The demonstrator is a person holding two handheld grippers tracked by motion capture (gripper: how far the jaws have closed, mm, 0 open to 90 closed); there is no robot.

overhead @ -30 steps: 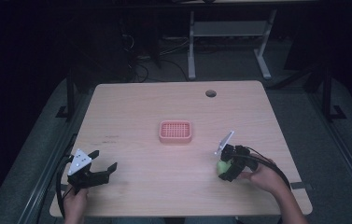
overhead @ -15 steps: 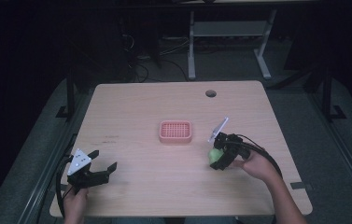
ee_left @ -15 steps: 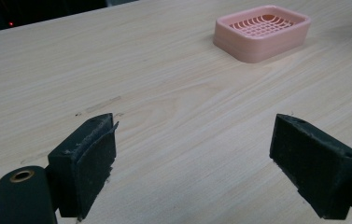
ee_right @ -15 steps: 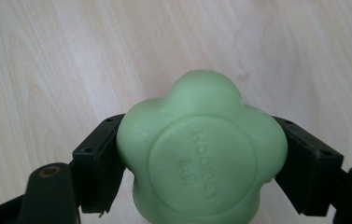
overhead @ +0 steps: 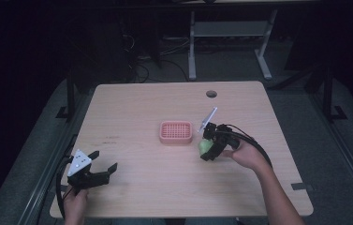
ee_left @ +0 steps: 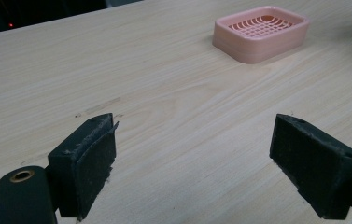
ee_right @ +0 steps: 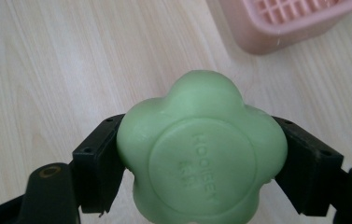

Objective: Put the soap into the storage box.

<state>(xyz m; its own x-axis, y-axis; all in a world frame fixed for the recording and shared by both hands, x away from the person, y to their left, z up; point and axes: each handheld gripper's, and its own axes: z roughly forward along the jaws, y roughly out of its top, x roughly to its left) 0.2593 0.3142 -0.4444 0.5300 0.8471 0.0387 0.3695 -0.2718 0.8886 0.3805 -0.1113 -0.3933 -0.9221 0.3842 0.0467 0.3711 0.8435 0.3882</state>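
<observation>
My right gripper (overhead: 208, 149) has carried the green soap (overhead: 205, 146), clamped between its jaws, leftward beside the pink dish (overhead: 176, 132); I judge placing comes next. Left gripper (overhead: 100, 169) waits, jaws apart.

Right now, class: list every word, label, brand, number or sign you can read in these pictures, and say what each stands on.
"HOOISEY" (the last letters are unsure): pressed into the round middle of the green soap, held in the right gripper.
A second, smaller line pressed under it: too faint to read.
Pink soap dish, table, left gripper: no writing to be seen.
</observation>
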